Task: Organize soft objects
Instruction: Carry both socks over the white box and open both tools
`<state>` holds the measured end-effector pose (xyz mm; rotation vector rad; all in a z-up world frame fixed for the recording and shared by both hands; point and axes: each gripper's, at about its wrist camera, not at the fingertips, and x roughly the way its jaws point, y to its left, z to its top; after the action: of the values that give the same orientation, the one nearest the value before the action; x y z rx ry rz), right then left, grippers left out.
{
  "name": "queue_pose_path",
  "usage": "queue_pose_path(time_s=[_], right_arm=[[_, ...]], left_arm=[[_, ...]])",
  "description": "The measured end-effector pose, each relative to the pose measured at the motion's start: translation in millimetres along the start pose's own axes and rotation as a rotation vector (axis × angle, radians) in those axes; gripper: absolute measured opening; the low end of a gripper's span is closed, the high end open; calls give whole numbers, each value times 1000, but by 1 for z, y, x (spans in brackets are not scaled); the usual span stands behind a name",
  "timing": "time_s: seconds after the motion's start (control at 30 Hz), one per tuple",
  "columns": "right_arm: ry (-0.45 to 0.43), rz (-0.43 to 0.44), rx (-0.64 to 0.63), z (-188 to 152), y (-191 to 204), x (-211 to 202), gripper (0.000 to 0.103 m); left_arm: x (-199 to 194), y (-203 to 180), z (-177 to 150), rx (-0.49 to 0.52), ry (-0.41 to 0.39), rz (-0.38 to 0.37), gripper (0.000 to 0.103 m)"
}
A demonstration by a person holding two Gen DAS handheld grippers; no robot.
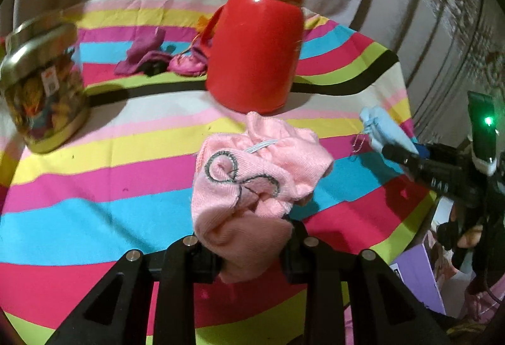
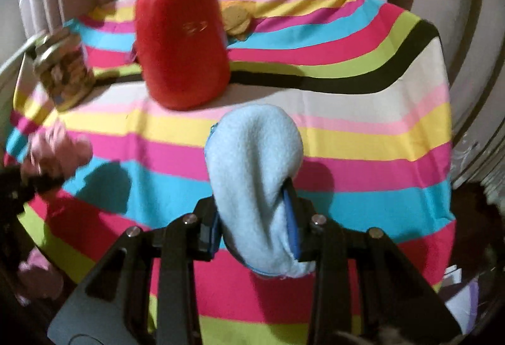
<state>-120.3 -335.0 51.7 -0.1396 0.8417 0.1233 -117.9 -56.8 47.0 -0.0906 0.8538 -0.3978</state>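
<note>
A pink knit cloth [image 1: 252,174] with grey stitched loops hangs above the striped tablecloth [image 1: 94,181], and my left gripper [image 1: 249,237] is shut on its lower end. My right gripper [image 2: 255,219] is shut on a light blue fleece piece [image 2: 255,155], which stands up between its blue pads. In the left wrist view the right gripper [image 1: 407,155] is at the right edge with the blue fleece [image 1: 378,124] in it. The right wrist view has the pink cloth [image 2: 60,146] blurred at far left, in the left gripper [image 2: 34,179].
A tall red flask [image 1: 255,51] stands mid-table. A clear jar with a metal lid [image 1: 44,86] stands at the left. Purple and magenta cloths [image 1: 148,58] lie behind the flask. A round yellow item [image 2: 236,17] sits at the back. A purple box [image 1: 419,275] is off the table's right edge.
</note>
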Motion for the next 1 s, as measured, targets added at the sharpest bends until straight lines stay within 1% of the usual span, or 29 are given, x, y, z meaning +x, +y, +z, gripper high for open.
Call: queue_pose_path(time_s=[0.1,0.17,0.23,0.33,0.47,0.6,0.67,0.77,0.9,1.0], right_arm=[[-7,-30,-86,-6,19,-10,37],[-19,-39,-127,-11,26,-21,37],[-34,-67,-167,-14,32,-31,37],[-49,-82,-181,-17,30,-45,38],[-66,-109,-169,-24,21,-65,38],[-87,-126,-135,-31,6,-82,38],[-97,-137,-114,-36,-2,-92,38],[-107,-160,-77,-45,-16,-104,39],[-91,-211,-33,-62,-40,-114,39],[-71,-230,23,-79,-63,-122,39]], left_arm=[[-7,-14,4,44,-8,5,30],[-10,-23,7,66,-11,0,30],[-13,-33,9,92,-14,-4,30],[-15,-51,14,140,-18,-11,30],[-17,-76,22,191,-20,-39,30],[-18,-110,24,276,-18,-66,30],[-18,-129,23,320,-5,-93,30],[-15,-154,21,363,23,-135,30],[-6,-191,16,410,86,-206,30],[1,-219,10,455,126,-260,30]])
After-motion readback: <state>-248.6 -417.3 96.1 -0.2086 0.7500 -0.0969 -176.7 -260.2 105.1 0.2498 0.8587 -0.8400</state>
